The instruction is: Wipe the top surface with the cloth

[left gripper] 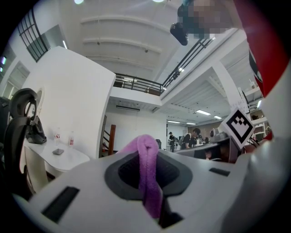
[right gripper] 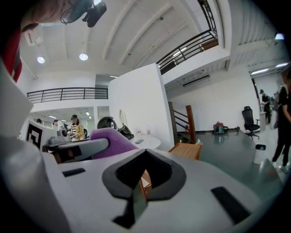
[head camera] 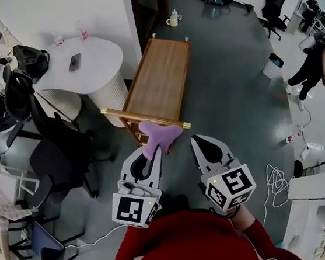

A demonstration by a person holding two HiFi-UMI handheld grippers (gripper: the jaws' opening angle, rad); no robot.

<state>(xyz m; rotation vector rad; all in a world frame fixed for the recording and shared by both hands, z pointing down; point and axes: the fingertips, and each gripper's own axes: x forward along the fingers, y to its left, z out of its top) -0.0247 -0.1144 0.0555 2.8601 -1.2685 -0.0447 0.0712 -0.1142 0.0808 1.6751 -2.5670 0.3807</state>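
A purple cloth (head camera: 157, 135) hangs from my left gripper (head camera: 152, 153), which is shut on it just short of the near end of the wooden cart top (head camera: 159, 80). In the left gripper view the cloth (left gripper: 148, 173) runs as a folded strip between the jaws. My right gripper (head camera: 202, 144) sits beside it to the right, shut with nothing held. From the right gripper view the cloth (right gripper: 111, 139) shows at the left and the cart top (right gripper: 186, 149) lies ahead.
A white round table (head camera: 81, 63) with bottles and a phone stands left of the cart. Black office chairs (head camera: 53, 146) crowd the left side. A person (head camera: 318, 60) bends over at far right. A white bin (head camera: 272, 66) and cables lie on the grey floor.
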